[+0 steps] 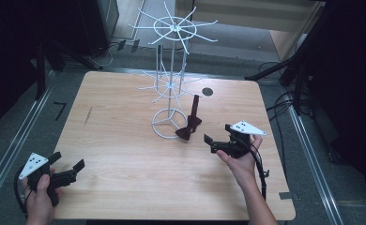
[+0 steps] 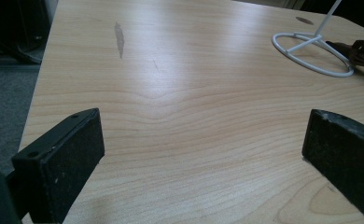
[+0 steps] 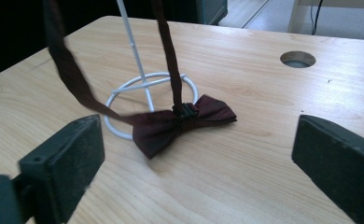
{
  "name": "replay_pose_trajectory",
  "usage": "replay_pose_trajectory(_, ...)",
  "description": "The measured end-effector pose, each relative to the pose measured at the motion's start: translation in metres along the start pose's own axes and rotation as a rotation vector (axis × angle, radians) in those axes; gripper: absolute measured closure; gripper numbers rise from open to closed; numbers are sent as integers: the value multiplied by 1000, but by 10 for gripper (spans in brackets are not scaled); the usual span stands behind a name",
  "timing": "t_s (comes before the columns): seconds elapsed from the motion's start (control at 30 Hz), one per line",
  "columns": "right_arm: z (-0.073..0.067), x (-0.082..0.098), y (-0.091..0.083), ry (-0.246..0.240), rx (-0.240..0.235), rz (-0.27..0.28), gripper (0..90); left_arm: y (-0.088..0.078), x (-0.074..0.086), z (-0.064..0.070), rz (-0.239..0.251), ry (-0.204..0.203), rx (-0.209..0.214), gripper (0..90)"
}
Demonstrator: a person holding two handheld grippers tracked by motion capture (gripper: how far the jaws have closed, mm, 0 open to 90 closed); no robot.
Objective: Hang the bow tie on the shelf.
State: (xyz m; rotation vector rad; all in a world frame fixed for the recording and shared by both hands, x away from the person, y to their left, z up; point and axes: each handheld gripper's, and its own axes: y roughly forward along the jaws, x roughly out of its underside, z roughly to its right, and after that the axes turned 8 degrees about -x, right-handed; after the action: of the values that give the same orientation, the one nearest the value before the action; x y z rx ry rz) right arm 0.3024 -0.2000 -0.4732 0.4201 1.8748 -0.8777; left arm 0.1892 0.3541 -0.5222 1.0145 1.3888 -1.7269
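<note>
The bow tie lies on the desk just ahead of the right gripper's released fingers, its strap seemingly hooked on the rack above, while the left gripper, fingers also spread, waits well apart.

Desk: light wood-grain top, rounded corners.
Cable hole: round, dark, toward 1 o'clock.
Stain: thin grey streak, toward 10 o'clock.
Wire rack: white, ring base near centre.
Bow tie: dark red, touching the ring at 4 o'clock.
</note>
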Motion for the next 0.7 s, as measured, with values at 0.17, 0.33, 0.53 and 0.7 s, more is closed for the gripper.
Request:
replay_pose_trajectory(0.17,0,3,-4,-10,12,-13,9,0,0,0,0,0,0,0)
replay_pose_trajectory(0.33,10,12,-12,-3,50,-23,9,0,0,0,0,-2,0,0)
replay_pose_trajectory(0.53,26,24,-28,17,90,-28,9,0,0,0,-1,-1,0,0)
replay_pose_trajectory(0.7,35,34,-37,24,122,-43,9,0,0,0,-1,-3,0,0)
